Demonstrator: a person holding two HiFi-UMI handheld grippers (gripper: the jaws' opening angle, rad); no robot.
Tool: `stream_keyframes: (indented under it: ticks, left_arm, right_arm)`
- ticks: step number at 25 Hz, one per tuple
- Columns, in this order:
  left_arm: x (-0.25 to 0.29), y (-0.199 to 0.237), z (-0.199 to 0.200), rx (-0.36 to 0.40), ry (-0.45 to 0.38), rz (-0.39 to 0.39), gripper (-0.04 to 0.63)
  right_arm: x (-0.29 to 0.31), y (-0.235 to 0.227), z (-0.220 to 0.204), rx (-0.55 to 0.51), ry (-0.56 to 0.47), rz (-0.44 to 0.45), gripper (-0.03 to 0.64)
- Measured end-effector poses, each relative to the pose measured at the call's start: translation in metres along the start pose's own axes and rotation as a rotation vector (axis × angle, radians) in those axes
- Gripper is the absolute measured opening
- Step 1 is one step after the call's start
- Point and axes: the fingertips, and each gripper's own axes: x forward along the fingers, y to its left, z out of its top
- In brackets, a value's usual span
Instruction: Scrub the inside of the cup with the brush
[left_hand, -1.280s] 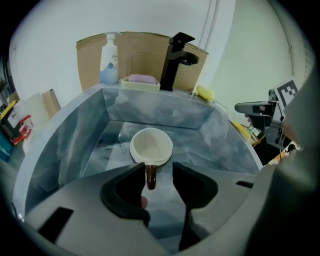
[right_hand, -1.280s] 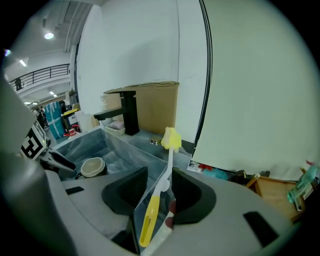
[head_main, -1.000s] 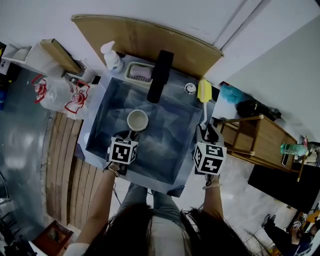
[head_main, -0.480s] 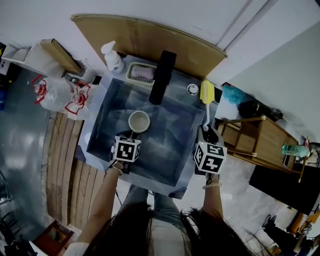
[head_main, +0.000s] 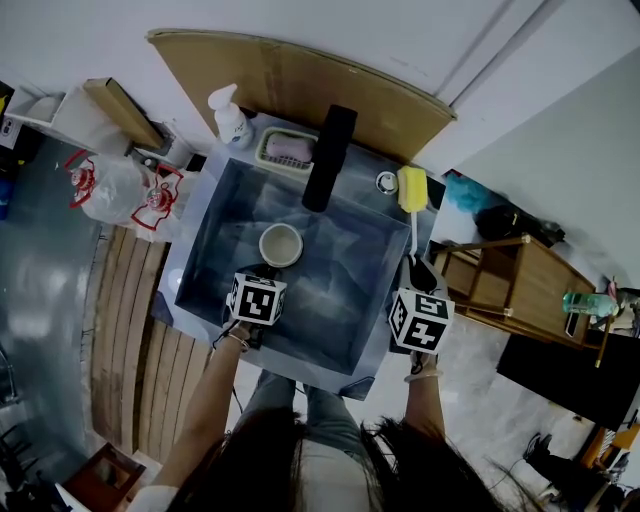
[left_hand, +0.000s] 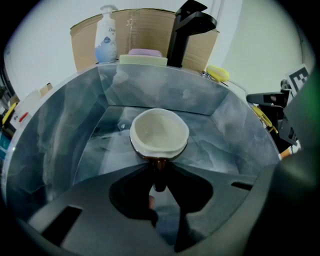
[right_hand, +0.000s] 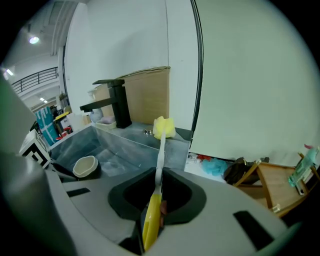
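Okay, grasp step. Left tongs (left_hand: 159, 172) have just been closing and now pinch the dark handle of the cup (left_hand: 159, 132), upright on the sink (left_hand: 210, 100) floor. Right tongs (right_hand: 155, 200), also just closing, clamp the brush (right_hand: 161, 150) handle; its yellow head rests on the far right rim. Next, likely: lift brush, steer head into cup.

The left tongs (left_hand: 159, 176) are closing on the dark handle of the cup (left_hand: 159, 131), while the right tongs (right_hand: 155, 202) are closing on the brush (right_hand: 160, 150) handle.
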Motion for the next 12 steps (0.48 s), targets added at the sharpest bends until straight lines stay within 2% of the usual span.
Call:
stream_keyframes:
  ticks: [12]
  left_arm:
    - [-0.001, 0.000, -0.003, 0.005, 0.026, 0.009, 0.084]
  right_arm:
    - [-0.023, 0.004, 0.003, -0.041, -0.033, 0.029, 0.057]
